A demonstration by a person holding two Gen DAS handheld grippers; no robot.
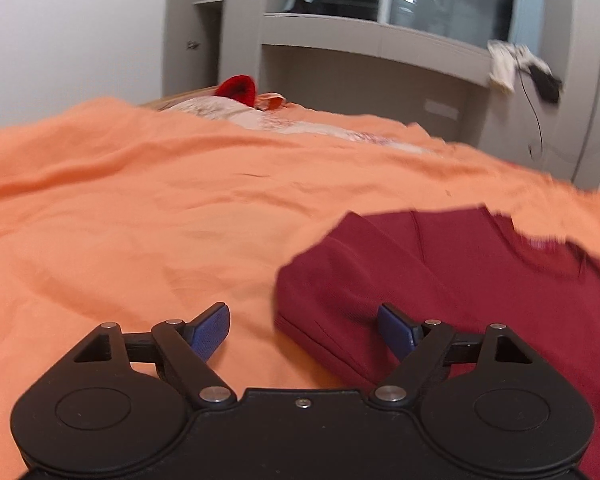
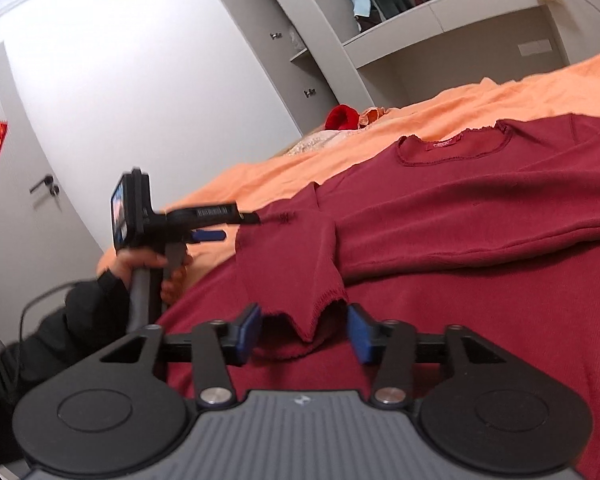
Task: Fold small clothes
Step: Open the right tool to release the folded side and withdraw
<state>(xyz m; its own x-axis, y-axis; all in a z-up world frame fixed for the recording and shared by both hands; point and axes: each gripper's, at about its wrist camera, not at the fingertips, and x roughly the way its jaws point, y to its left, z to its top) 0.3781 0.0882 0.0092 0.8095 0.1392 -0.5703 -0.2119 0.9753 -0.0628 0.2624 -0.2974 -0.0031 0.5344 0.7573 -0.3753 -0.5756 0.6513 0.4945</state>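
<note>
halfway-ish: dark red knit sweater (image 2: 480, 208) on the orange bedsheet (image 1: 140, 200) has one sleeve (image 2: 296, 264) folded in, body unfolded, left tongs (image 1: 304, 330) open and empty, right tongs (image 2: 303, 334) open around the cuff

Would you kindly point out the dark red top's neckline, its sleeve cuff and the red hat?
neckline (image 2: 454, 148), right wrist view, on the label below the collar.
sleeve cuff (image 2: 308, 320), right wrist view, on the frayed hem.
red hat (image 1: 238, 87), left wrist view, on its ribbed middle.
</note>
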